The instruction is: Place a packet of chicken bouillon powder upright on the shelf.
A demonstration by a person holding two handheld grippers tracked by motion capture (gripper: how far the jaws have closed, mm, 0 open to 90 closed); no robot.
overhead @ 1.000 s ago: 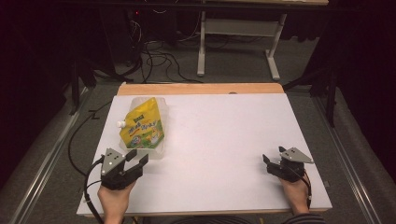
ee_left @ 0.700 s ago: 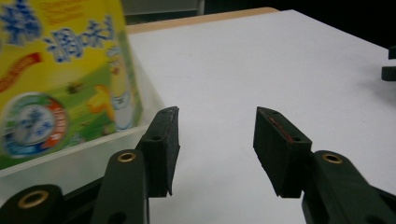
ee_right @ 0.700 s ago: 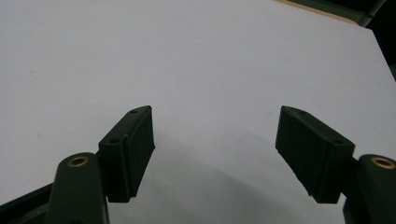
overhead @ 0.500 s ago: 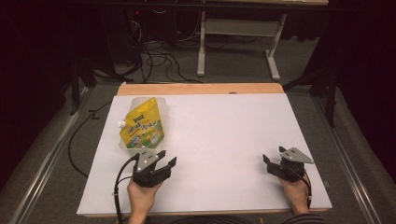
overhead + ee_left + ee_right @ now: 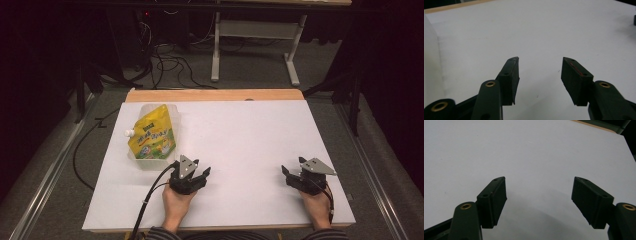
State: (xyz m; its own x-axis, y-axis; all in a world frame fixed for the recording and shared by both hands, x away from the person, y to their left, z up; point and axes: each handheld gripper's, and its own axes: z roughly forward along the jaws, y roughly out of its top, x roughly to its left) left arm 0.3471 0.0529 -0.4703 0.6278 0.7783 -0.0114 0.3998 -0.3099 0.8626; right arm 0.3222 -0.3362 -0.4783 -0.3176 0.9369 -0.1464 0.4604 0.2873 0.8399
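Observation:
A yellow spouted pouch lies in a clear plastic tub at the table's left. My left gripper rests on the white table just right of the tub's near corner, jaws open and empty. In the left gripper view the left gripper has bare table between its jaws, and the tub's wall is at the far left. My right gripper sits near the front right edge, open and empty; the right gripper view shows the right gripper over plain white surface.
A wooden strip runs along the table's far edge. Behind it stand a white desk frame and cables on the floor. The left gripper's black cable trails off the front edge.
My left gripper has moved right along the front of the table, from the left edge to beside the tub's near corner. The right gripper has stayed put.

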